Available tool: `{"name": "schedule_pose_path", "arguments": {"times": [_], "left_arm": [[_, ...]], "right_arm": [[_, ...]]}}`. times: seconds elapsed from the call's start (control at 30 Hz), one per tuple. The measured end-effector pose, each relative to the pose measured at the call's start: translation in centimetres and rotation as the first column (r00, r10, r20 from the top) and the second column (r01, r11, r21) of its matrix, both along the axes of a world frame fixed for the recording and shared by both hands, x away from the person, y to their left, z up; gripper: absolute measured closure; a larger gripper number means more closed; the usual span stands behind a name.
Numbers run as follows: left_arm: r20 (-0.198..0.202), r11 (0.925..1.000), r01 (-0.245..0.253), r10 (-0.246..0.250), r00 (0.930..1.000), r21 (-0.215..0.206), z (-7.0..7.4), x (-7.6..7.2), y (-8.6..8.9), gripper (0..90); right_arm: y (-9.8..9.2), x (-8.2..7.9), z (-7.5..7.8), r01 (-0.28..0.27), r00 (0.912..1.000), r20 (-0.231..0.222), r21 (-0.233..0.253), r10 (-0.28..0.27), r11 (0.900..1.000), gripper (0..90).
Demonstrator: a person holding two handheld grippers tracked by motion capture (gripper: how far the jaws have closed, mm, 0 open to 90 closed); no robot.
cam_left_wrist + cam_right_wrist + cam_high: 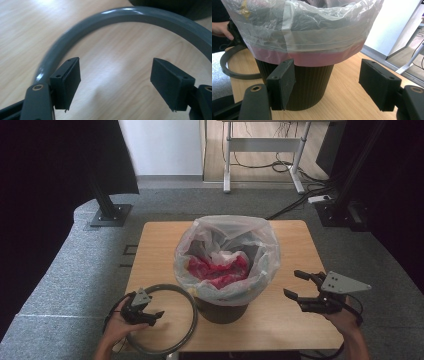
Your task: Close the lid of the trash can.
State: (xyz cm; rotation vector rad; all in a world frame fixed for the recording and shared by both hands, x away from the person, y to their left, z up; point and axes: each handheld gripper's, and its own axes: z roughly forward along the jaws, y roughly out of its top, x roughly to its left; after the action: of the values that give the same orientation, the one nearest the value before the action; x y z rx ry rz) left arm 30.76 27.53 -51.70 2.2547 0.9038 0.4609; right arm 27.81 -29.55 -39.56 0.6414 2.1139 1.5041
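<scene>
Currently the grey ring (165, 320) lies flat on the wooden table (290, 250), at its near left corner, just beside the dark bin (222, 310). Its near arc reaches the table edge at the bottom of the high view, so that part is hard to make out. The left gripper (150, 314) sits over the ring's left side, held from below by the left hand (117, 327). In the left gripper view the jaws stand wide apart with nothing between them but bare tabletop; the ring (120, 17) curves above and around them, and its left stretch passes behind the left jaw, so contact there cannot be told. The ring's right end runs out of that picture.

The bin stands mid-table, lined with a clear plastic bag (227, 252) folded over the rim; most of the bin wall is hidden under the bag from above. Pink material (217, 269) lies inside, probably crumpled plastic or paper, though the film blurs it. In the right gripper view the bag (302, 30) shows a pink band along its lower edge, and the ribbed bin wall (309, 85) shows below it.

The right gripper (295, 285) hovers to the right of the bin, well apart from it, jaws open and empty, held by the right hand (345, 320). In the right gripper view part of the ring (234, 72) and the left hand (220, 28) show at far left, partly cut off by the bag.
</scene>
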Motion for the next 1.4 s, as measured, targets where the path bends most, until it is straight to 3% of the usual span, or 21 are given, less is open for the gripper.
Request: {"name": "schedule_pose_path", "arguments": {"times": [0.33,1.1,1.4], "left_arm": [[-0.073,0.9991,-0.016,0.014,0.9973,-0.038,0.2,1.3,2.5,27.0],[-0.120,0.9995,-0.030,0.028,0.9924,-0.010,-0.3,5.2,5.0,29.5],[-0.146,0.9983,-0.058,0.057,0.9877,-0.001,-1.1,6.3,5.7,32.4]], "right_arm": [[0.1,0.2,0.2,-0.006,1.0000,0.003,-0.004,0.006,1.000,29.2],[-0.1,-0.2,-0.2,-0.004,0.9999,-0.014,-0.010,0.004,1.000,29.3],[0.0,-0.2,-0.4,-0.007,0.9998,-0.019,-0.017,0.007,1.000,29.4]]}}
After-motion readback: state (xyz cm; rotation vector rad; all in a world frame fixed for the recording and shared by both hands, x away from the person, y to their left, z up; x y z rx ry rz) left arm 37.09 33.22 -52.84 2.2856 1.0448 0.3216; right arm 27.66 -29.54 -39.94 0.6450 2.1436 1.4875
